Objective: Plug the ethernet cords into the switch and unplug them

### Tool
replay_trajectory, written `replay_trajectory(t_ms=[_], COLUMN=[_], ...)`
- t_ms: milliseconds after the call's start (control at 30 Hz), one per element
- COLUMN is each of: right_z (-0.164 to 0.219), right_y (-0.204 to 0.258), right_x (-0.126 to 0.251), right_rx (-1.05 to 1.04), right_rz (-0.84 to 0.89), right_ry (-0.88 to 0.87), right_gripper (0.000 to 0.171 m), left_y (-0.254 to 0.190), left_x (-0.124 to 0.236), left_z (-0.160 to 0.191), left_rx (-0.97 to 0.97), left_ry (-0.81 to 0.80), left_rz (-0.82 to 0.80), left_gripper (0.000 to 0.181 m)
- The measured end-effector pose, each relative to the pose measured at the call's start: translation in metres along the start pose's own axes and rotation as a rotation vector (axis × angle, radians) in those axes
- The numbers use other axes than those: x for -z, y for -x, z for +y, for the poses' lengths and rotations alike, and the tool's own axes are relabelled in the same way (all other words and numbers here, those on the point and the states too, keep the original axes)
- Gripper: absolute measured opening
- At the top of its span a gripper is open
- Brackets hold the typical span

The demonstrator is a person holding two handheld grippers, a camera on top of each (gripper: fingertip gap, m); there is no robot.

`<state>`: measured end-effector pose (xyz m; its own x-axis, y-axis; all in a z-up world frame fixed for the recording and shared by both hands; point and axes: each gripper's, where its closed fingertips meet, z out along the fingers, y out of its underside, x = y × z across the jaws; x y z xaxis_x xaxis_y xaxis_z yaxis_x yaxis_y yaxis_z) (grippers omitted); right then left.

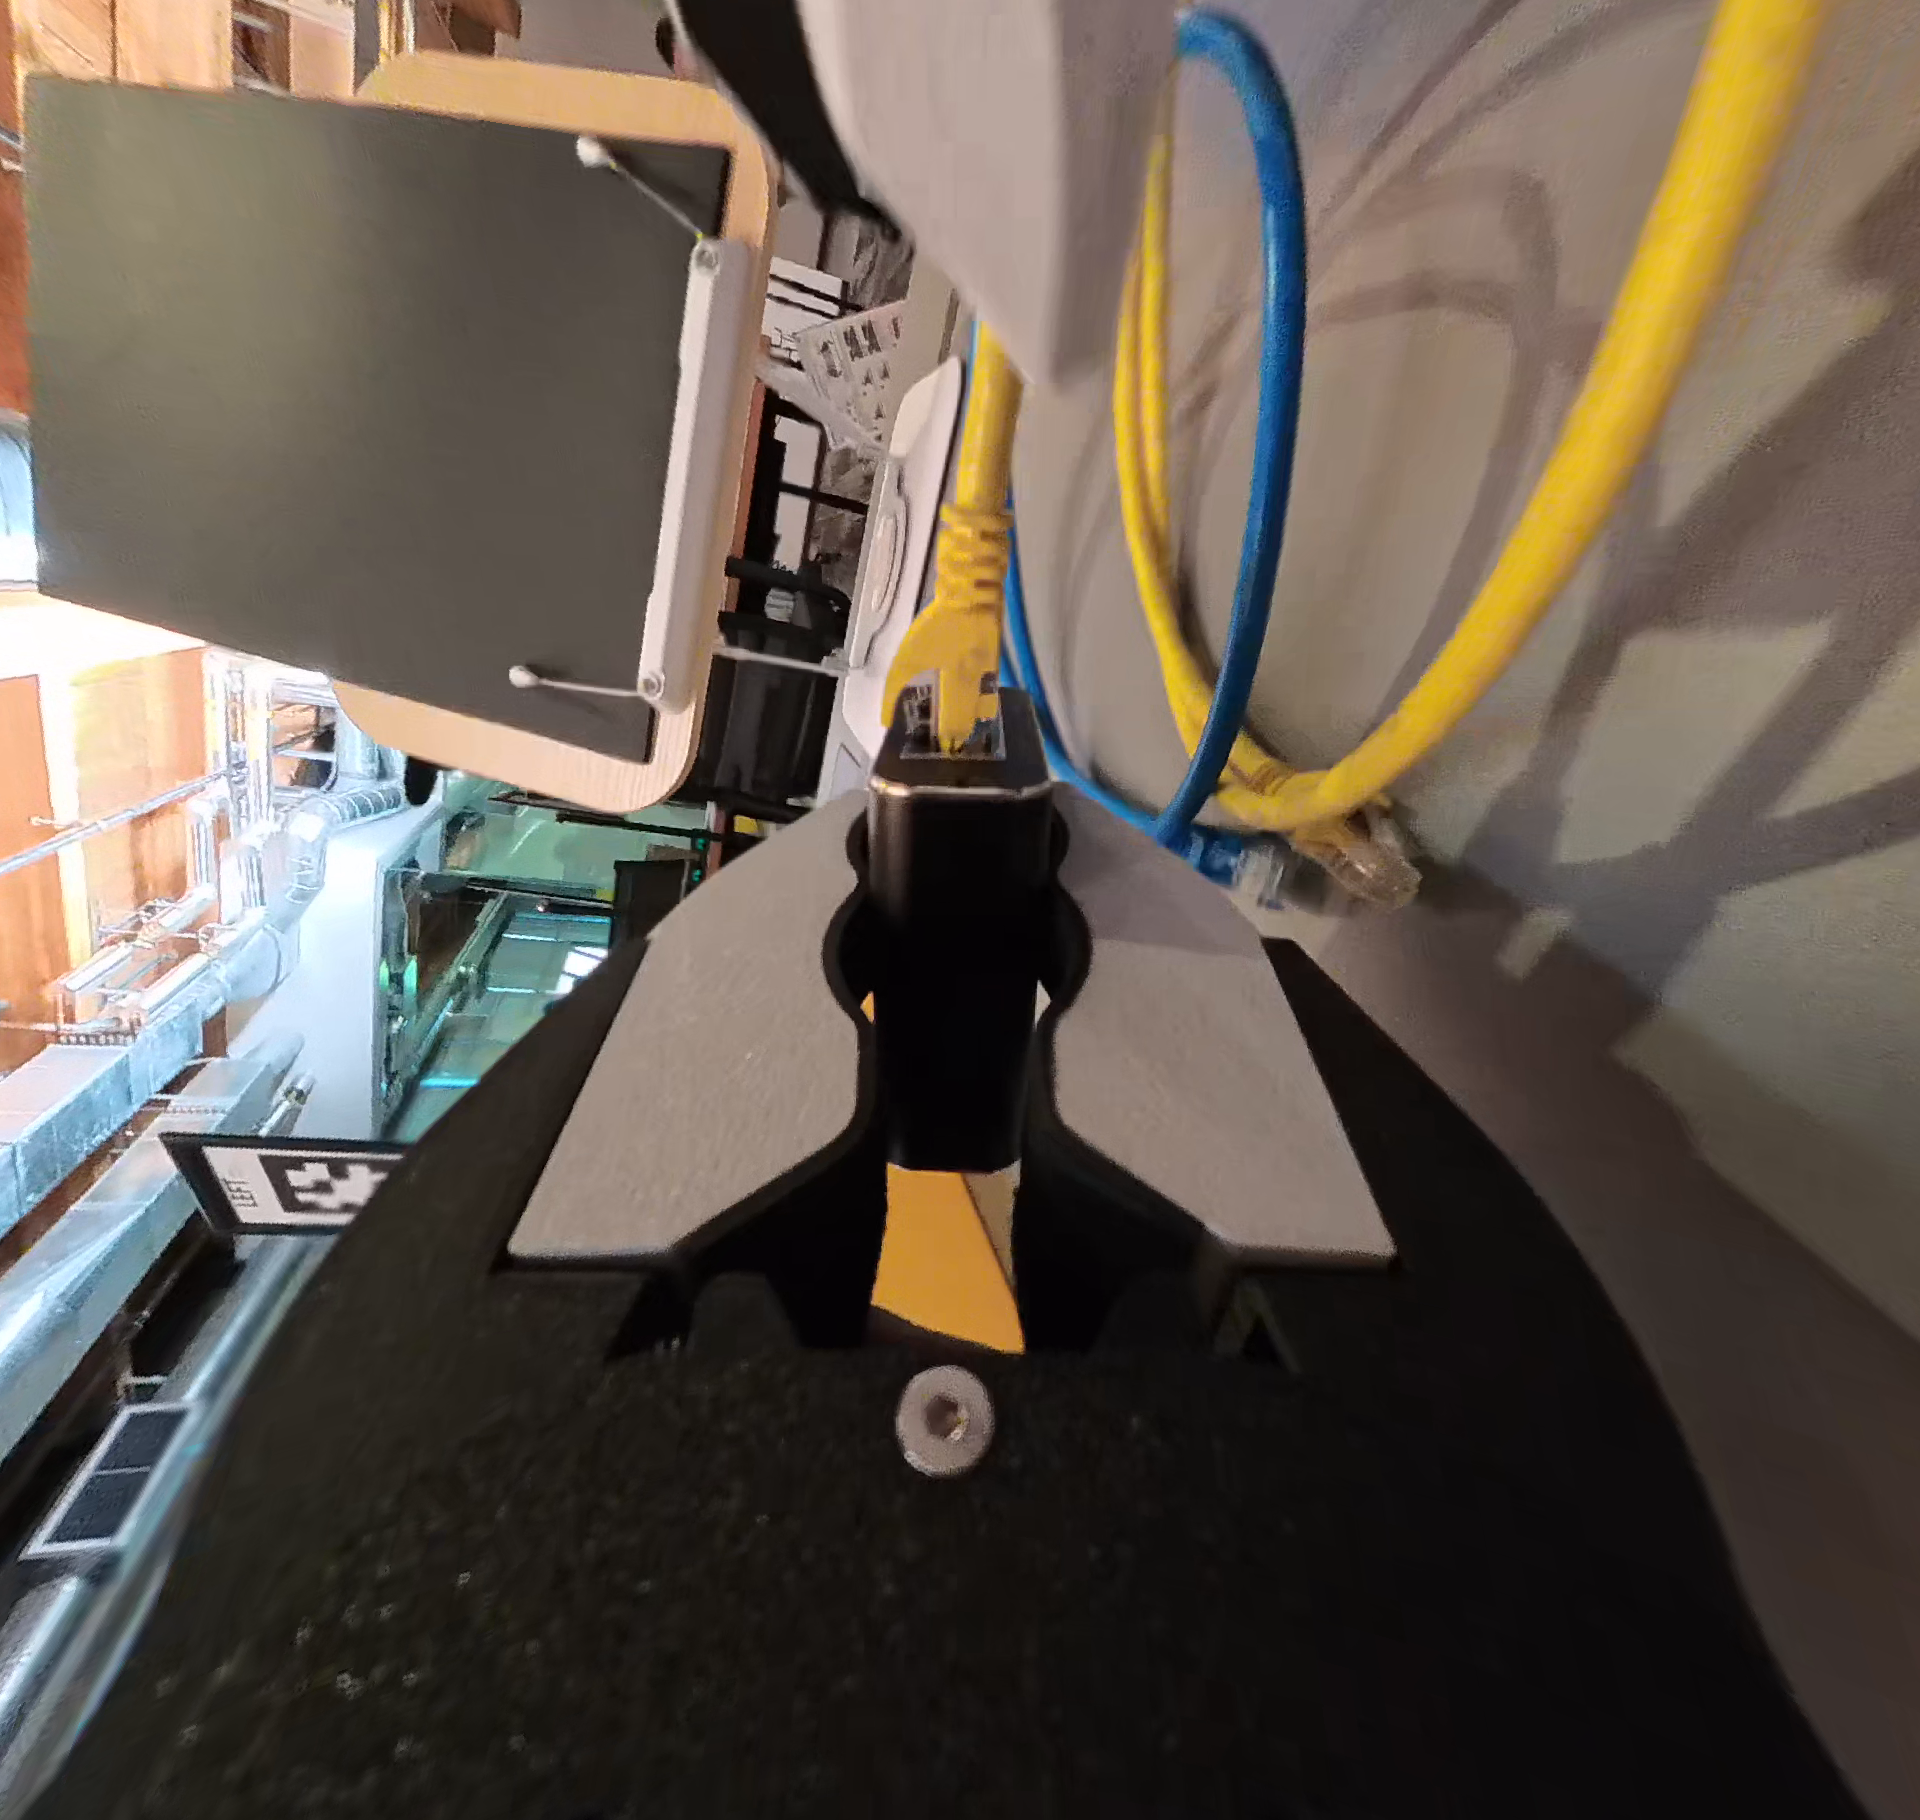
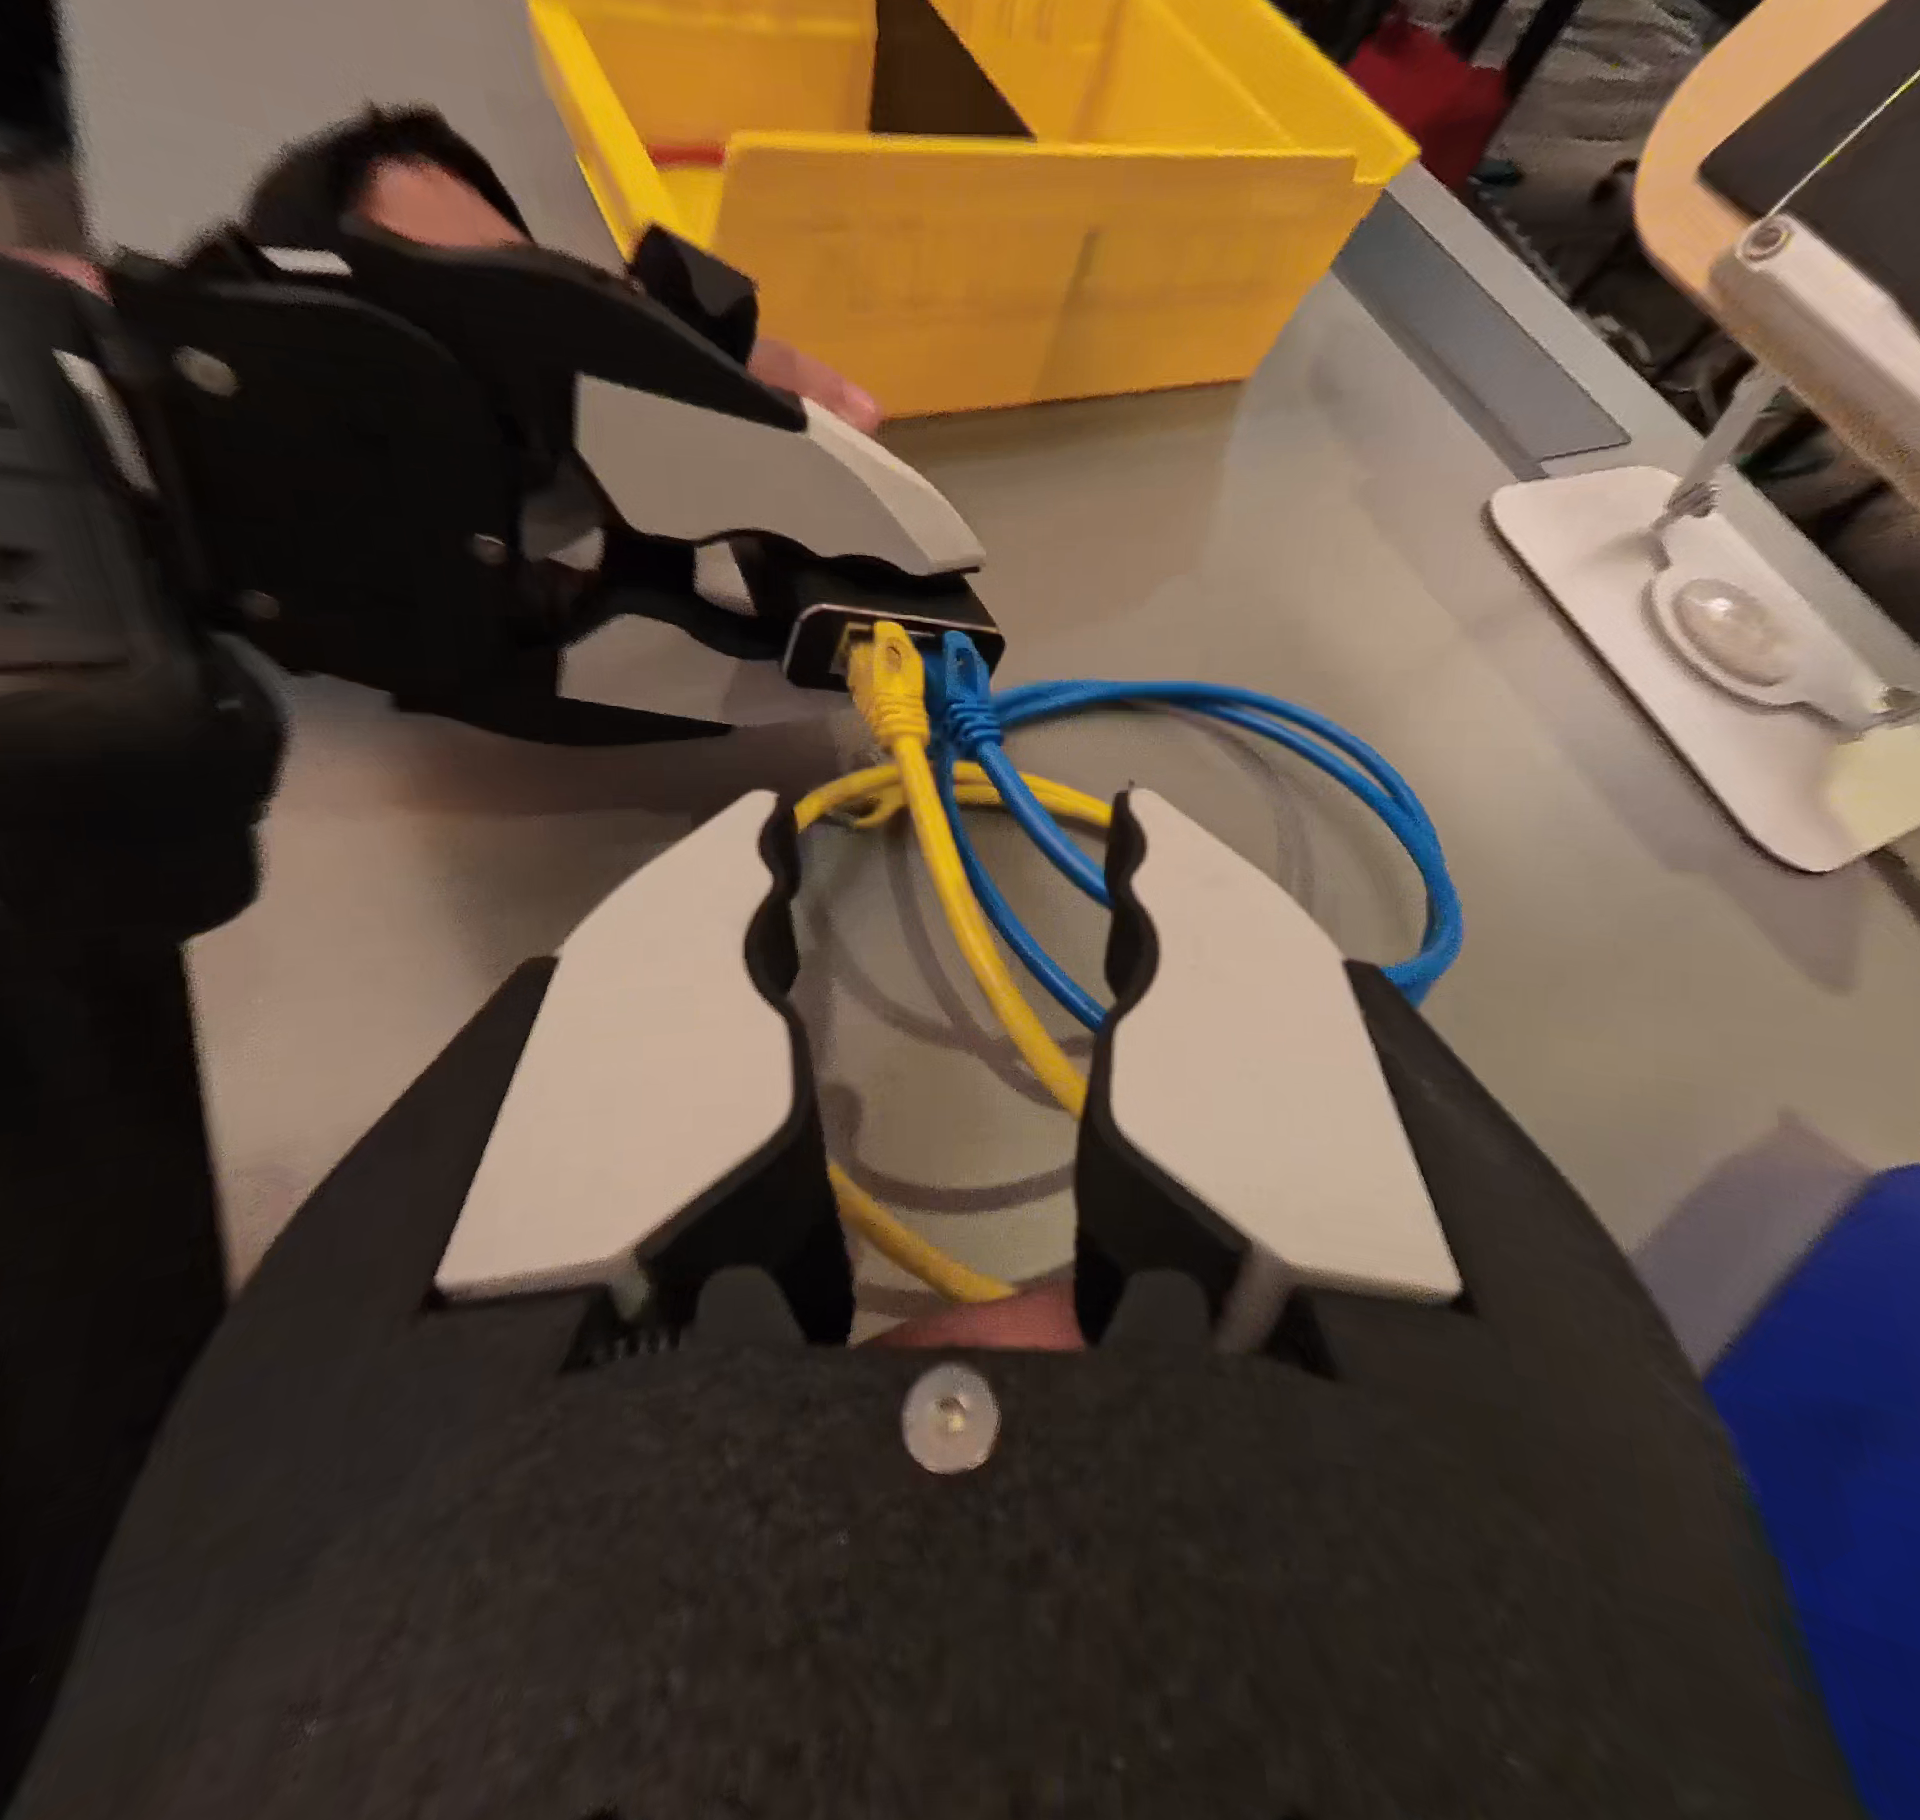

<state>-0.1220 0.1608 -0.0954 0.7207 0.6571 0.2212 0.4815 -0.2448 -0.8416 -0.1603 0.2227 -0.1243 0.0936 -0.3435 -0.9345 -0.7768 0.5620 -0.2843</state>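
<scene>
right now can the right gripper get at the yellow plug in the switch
Probably yes. The right gripper is open, facing the yellow ethernet plug seated in the small black switch; only loose yellow and blue cable runs between its jaws.

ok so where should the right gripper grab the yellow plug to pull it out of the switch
Grip the yellow plug on its ribbed boot, just outside the switch, coming from the cable side. Its boot sticks out toward the open right gripper, while the left gripper steadies the switch.

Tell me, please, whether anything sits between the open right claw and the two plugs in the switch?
Nothing solid does. The right claw is open just short of the yellow plug and blue plug in the switch. Only their own cords run between its fingers.
</scene>
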Motion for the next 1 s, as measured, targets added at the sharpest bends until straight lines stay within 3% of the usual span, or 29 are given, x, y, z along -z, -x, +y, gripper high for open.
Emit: replay_trajectory(t_ms=[67, 100, 233, 300, 533, 667, 800, 900, 967, 1000], right_z=[0.012, 0.021, 0.037, 0.041, 0.042, 0.013, 0.008, 0.006, 0.003, 0.007], right_y=[0.002, 0.0, 0.004, 0.007, 0.011, 0.024, 0.039, 0.036, 0.022, 0.016], right_x=[-0.014, -0.018, -0.014, -0.01, 0.014, 0.029, 0.03, 0.024, 0.022, 0.018], right_rx=[0.076, 0.125, 0.206, 0.198, 0.126, 0.056, 0.002, -0.035, -0.098, -0.103], right_rz=[0.046, 0.081, 0.008, -0.057, -0.231, -0.37, -0.495, -0.475, -0.424, -0.379], right_ry=[0.073, 0.12, 0.162, 0.13, -0.039, -0.287, -0.326, -0.336, -0.351, -0.309], right_gripper=[0.052, 0.024, 0.008, 0.006, 0.005, 0.005, 0.005, 0.006, 0.009, 0.019], left_y=[-0.003, -0.005, -0.011, -0.009, -0.024, -0.012, 0.012, 0.015, 0.01, 0.009], left_x=[0.003, 0.005, 0.014, 0.017, 0.036, 0.06, 0.084, 0.086, 0.079, 0.076], left_z=[-0.009, -0.014, -0.022, -0.02, 0.003, -0.038, -0.072, -0.076, -0.071, -0.07], left_rx=[-0.03, -0.047, -0.033, 0.062, 0.391, 0.687, 0.903, 0.926, 0.837, 0.792], left_ry=[-0.022, -0.034, -0.114, -0.142, -0.277, -0.498, -0.714, -0.764, -0.717, -0.702], left_rz=[-0.006, -0.01, 0.022, 0.085, 0.422, 0.627, 0.756, 0.765, 0.715, 0.687], left_gripper=[0.026, 0.026, 0.042, 0.052, 0.047, 0.05, 0.043, 0.029, 0.026, 0.026])
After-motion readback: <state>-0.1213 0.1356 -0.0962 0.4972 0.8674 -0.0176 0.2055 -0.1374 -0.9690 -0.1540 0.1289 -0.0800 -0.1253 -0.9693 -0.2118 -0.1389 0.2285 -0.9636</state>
